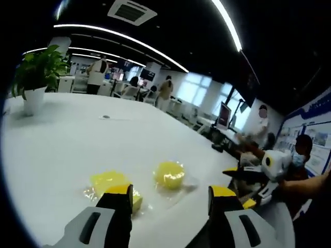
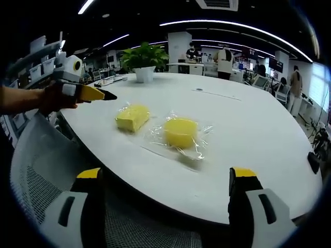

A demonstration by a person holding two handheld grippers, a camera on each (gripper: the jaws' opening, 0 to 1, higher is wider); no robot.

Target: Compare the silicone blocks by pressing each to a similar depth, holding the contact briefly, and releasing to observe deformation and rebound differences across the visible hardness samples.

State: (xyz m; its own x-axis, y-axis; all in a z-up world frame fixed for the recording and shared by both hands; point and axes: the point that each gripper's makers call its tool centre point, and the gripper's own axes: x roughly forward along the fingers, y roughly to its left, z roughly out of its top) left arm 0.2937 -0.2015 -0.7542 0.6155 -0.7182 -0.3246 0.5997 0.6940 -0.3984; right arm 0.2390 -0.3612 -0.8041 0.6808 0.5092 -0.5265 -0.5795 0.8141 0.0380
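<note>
Two yellow silicone samples lie on the white table, each on a clear plastic wrapper: a rectangular block and, just beside it, a round block. Neither is touched. The right gripper hangs off the table's near edge with its jaws spread wide and nothing between them; the left gripper sits low over the table just short of the rectangular block, jaws likewise wide apart and empty. In my judgement the pressing has not begun. To do it well, bring one yellow jaw tip down squarely on the middle of a block (not its edge, where it would tip or slide on the slick wrapper), sink to a depth you can repeat, pause, lift straight off, then match that on the round block. The tabletop is glossy and bare apart from a potted plant at the far side. A mesh office chair stands under the right gripper; beyond is an open-plan office with ceiling strip lights, desks and several people.
</note>
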